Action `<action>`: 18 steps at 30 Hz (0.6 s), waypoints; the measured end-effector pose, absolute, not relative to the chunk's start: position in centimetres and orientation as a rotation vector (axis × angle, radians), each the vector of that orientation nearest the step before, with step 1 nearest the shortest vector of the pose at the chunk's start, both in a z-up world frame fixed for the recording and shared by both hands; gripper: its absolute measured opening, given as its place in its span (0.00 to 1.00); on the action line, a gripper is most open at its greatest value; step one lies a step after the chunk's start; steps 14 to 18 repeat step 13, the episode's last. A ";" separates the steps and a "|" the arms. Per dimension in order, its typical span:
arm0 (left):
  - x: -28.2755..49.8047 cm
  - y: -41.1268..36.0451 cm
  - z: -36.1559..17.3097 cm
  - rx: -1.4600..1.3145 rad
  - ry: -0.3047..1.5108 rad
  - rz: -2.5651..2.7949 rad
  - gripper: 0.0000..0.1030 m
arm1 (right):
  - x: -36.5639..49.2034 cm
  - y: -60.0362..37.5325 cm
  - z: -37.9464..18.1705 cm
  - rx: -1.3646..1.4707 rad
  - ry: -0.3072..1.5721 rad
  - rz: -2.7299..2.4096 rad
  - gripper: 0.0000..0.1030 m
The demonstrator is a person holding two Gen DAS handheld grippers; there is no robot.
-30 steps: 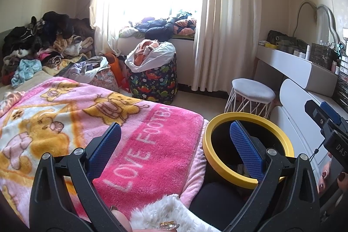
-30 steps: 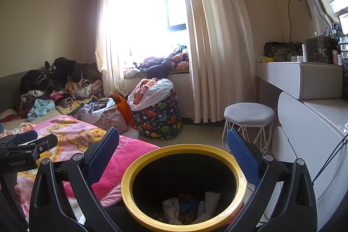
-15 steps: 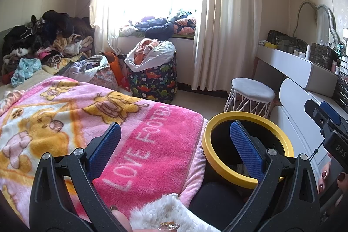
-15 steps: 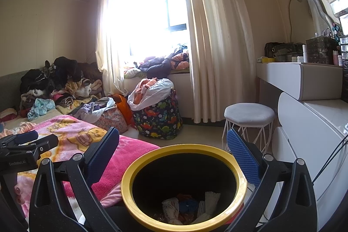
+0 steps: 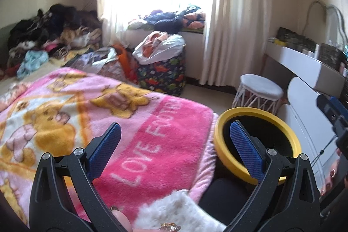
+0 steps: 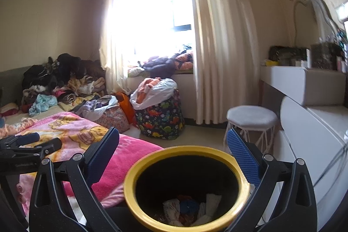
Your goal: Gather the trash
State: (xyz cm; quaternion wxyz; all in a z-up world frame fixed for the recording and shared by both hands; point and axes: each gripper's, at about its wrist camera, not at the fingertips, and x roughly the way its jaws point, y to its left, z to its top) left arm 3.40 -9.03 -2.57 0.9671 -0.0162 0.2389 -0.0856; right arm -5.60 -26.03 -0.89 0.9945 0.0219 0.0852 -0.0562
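Beside the bed (image 5: 65,84), yellow-rimmed bin (image 6: 187,188) sits low, crumpled trash (image 6: 191,209) at its bottom. Right gripper (image 6: 171,145) hovers over the rim, jaws spread, empty. Left gripper (image 5: 174,136) over the pink blanket (image 5: 152,145), jaws spread, empty. Risk: no loose trash in sight; a hasty grab could snag plush blanket or knock the bin over.

Window (image 6: 152,14) glare blown out, slight motion blur, fisheye edges.

My black, yellow-rimmed trash bin (image 6: 184,188) is standing upright beside the bed, holding crumpled trash (image 6: 191,210) at its bottom.
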 end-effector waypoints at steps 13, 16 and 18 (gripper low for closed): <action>1.0 18.7 -6.8 -0.207 0.648 0.638 0.89 | 8.8 1.8 -5.0 -0.027 0.700 0.697 0.94; 1.0 18.7 -6.8 -0.207 0.648 0.638 0.89 | 8.8 1.8 -5.0 -0.027 0.700 0.697 0.94; 1.0 18.7 -6.8 -0.207 0.648 0.638 0.89 | 8.8 1.8 -5.0 -0.027 0.700 0.697 0.94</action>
